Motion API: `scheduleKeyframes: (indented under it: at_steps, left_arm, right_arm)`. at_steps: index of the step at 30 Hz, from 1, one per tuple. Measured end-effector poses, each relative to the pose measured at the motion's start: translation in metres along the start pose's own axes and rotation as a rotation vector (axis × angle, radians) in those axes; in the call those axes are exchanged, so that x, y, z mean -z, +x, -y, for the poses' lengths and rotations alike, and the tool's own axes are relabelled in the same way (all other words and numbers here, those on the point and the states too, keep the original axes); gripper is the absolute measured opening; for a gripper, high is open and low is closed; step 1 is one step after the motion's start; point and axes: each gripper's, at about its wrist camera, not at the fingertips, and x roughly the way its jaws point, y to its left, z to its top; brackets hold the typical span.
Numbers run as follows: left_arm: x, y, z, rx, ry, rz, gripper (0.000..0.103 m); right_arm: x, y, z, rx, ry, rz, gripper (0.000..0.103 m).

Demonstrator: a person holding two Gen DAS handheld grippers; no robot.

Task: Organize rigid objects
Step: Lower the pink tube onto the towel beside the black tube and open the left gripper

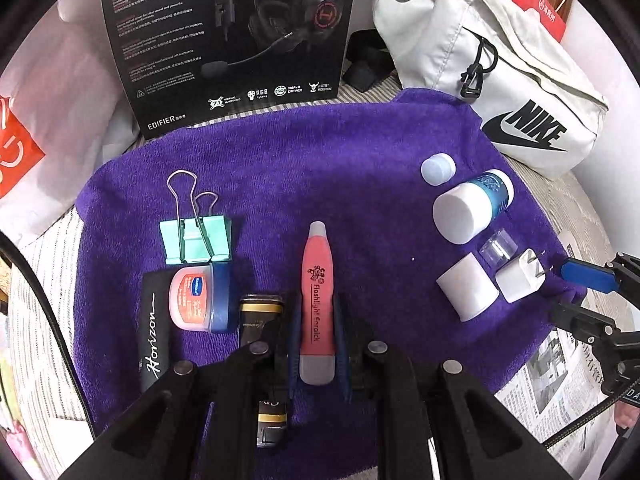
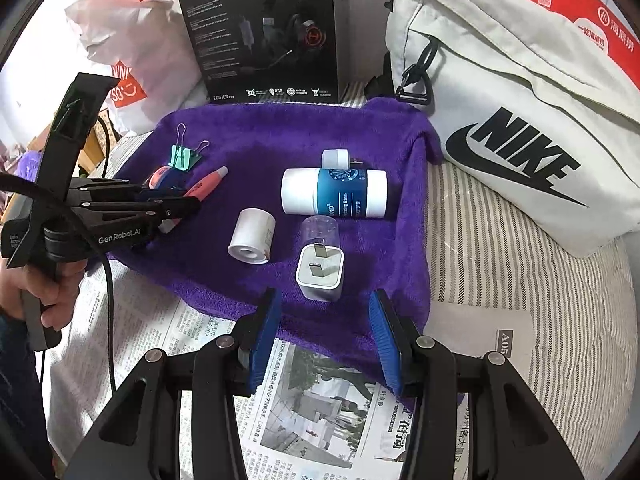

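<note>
One coral-pink pen-shaped earpick (image 1: 316, 304), grey-capped ends.

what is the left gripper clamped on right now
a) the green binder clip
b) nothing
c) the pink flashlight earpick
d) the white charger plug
c: in the left wrist view the left gripper has its blue pads pressed against both sides of the pink flashlight earpick.

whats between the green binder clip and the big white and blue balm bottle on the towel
The pink flashlight earpick, gripped in the left tool, lies between the binder clip and the balm bottle; around it the purple towel is bare. The left wrist view shows it best.
</note>
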Motion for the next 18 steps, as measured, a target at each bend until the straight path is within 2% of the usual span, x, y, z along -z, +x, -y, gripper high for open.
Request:
scheduleKeyframes:
  at_steps: [5,9,12,16,18]
  left_arm:
    - [0.0,-0.002,-0.001,0.001,-0.017,-0.016,0.018]
    - [0.004,-0.013,-0.003,0.02,-0.03,-0.017,0.027]
    - [0.009,-0.028,-0.004,0.007,-0.037,0.001,0.039]
    - [0.021,-0.055,-0.004,-0.033,-0.043,0.035,0.066]
    - [0.03,-0.07,-0.003,-0.077,-0.053,0.054,0.071]
  right_arm:
    - [0.001,-0.003,0.001,0.001,0.008,0.004,0.049]
    - [0.002,-0.004,0.001,-0.01,0.027,0.014,0.053]
    - [0.002,-0.002,-0.001,-0.018,0.028,-0.004,0.054]
    - [0.003,-0.004,-0.008,-0.012,0.01,-0.004,0.057]
    - [0.005,-0.009,-0.011,-0.014,0.013,-0.004,0.063]
